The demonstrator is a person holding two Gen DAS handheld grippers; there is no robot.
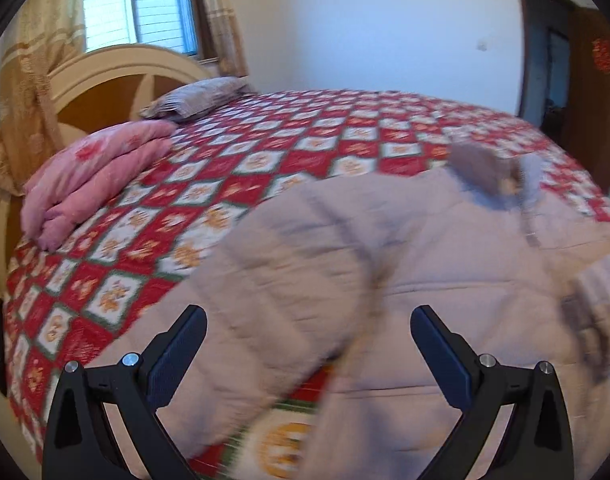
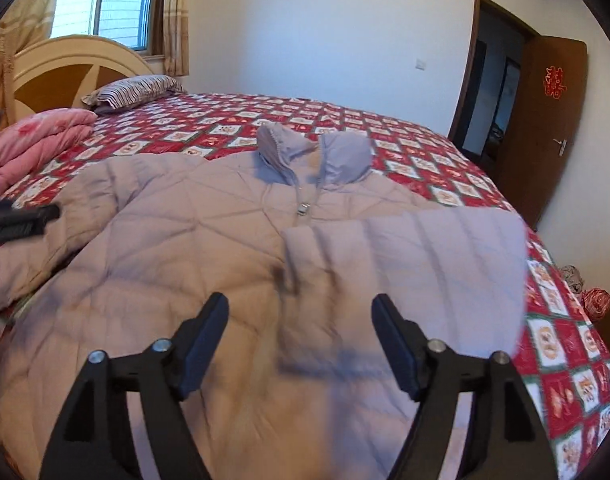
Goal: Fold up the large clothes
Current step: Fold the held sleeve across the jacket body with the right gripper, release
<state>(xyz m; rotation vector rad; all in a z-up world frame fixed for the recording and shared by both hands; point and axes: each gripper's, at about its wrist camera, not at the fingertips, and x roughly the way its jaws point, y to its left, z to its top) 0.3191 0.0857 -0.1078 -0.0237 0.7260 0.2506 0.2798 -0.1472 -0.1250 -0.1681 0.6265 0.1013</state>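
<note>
A pale lilac quilted jacket lies front up on the bed, collar toward the far side, zip closed. Its right sleeve is folded across the chest. Its left sleeve lies spread out to the left. My right gripper is open and empty just above the folded sleeve. My left gripper is open and empty over the jacket's left sleeve; the jacket body is blurred there. A left gripper finger shows at the right wrist view's left edge.
The bed has a red and white patterned bedspread. A folded pink quilt and a striped pillow lie by the headboard. An open brown door stands at the right.
</note>
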